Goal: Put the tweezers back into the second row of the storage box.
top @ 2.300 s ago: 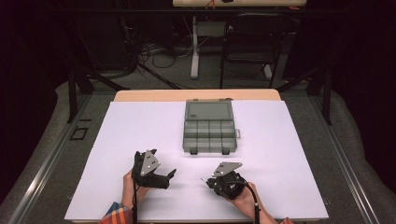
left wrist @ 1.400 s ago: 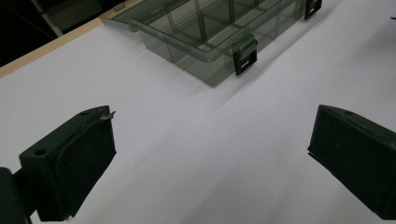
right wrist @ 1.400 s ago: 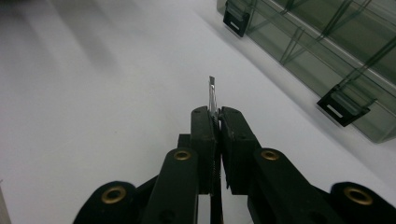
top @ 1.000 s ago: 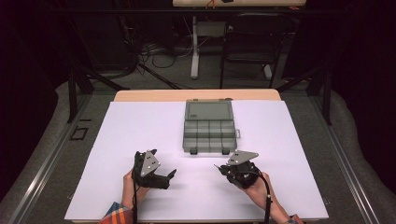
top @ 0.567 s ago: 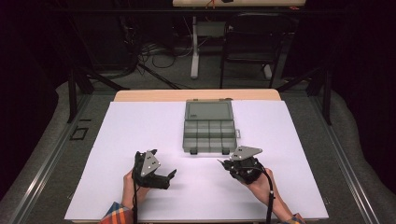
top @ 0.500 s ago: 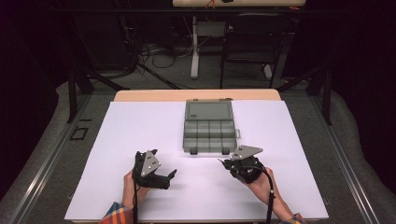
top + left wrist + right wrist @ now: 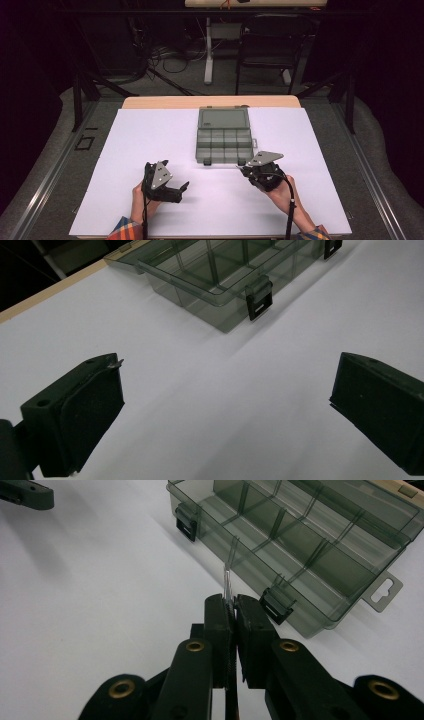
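- Clear thin plastic divider strip pinched upright between the jaws of the right hand-held gripper, jaws nearly together, strip end sticking up past the tips.
- Strip sits just in front of the near wall of the smoky grey transparent plastic compartment box, which lies lid-open on the white-covered bench, mid-bench toward the far edge.
- Step in hand, as judged: slot the divider into the box. To do it well: keep the strip vertical, line it up with a wall groove, lower straight, don't twist, thin plastic may bend or slip in the pads.
- Watch the black front latch just beside the jaw tips; could snag.
- Left hand-held gripper jaws wide apart, nothing between them, low over bare bench, well apart from the box; could steady the box if it slides.
- Box contents: compartments look empty, several dividers already seated forming rows of cells; lid section flat behind, also empty as far as can be told.
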A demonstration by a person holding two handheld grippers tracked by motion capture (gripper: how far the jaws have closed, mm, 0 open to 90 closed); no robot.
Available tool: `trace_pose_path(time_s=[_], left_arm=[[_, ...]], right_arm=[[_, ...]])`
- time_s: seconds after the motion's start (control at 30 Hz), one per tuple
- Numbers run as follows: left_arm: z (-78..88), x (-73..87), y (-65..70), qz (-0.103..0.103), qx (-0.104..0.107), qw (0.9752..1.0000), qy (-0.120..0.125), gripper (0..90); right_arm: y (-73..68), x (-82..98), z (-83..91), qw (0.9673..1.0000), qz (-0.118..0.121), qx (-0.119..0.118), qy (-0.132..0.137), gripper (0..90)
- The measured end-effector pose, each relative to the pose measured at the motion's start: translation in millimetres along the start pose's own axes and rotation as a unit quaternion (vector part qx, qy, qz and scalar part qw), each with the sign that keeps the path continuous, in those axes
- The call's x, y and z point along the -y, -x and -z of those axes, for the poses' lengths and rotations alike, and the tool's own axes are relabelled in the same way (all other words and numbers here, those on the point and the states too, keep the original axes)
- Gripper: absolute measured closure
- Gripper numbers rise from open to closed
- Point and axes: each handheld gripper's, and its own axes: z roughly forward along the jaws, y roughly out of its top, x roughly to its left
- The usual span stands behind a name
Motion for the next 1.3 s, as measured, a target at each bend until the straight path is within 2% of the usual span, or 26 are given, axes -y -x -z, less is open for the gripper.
trace_pose_path(time_s=[0.93, 1.3], left_arm=[[-0.1, 0.7, -1.2, 0.002, 0.0, 1.0, 0.0, 0.0], [0.4, 0.4, -1.0, 0.001, -0.001, 1.0, 0.0, 0.0]], right_arm=[[18.0, -14.3, -0.6, 0.9999, 0.011, 0.012, -0.005, 84.4], [25.2, -26.2, -1.7, 0.9996, 0.027, 0.012, -0.004, 84.4]])
